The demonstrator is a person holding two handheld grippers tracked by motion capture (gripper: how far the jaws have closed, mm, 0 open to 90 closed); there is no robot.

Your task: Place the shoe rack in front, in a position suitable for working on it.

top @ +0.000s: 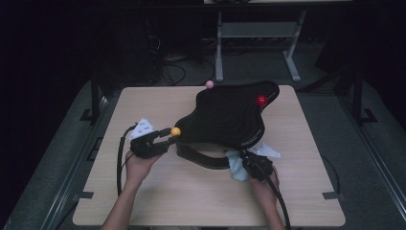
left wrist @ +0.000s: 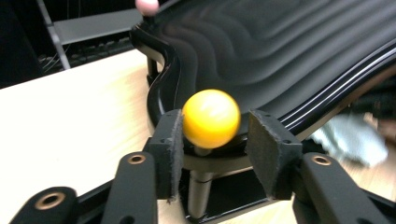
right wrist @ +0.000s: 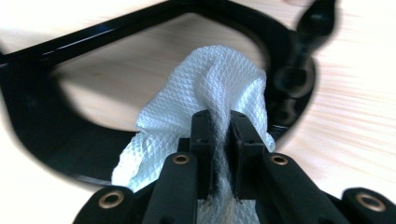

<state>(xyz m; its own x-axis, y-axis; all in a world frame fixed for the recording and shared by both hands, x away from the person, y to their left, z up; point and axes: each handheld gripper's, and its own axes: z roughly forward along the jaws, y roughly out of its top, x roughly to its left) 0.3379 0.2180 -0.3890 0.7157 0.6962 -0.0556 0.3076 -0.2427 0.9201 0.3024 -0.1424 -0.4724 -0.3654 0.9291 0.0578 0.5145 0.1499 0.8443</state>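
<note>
A black wavy-topped board (top: 225,117) stands on a black ring base (top: 206,160) on the wooden table (top: 191,201). Round knobs stick out of it: yellow (top: 175,131), pink (top: 209,84) and red (top: 261,100). My left gripper (top: 167,136) is at the board's left corner. In the left gripper view the yellow knob (left wrist: 211,119) sits between the pads of the left gripper (left wrist: 215,149); the left pad is at the knob and a gap shows at the right pad. My right gripper (right wrist: 218,135) is shut on a white textured cloth (right wrist: 210,84) beside the base (right wrist: 46,121), under the board's front edge (top: 235,165).
The board takes up the table's far middle. Behind the table stand a grey metal frame (top: 253,38) and loose cables (top: 167,67) on the floor. Both forearms come in over the table's near edge.
</note>
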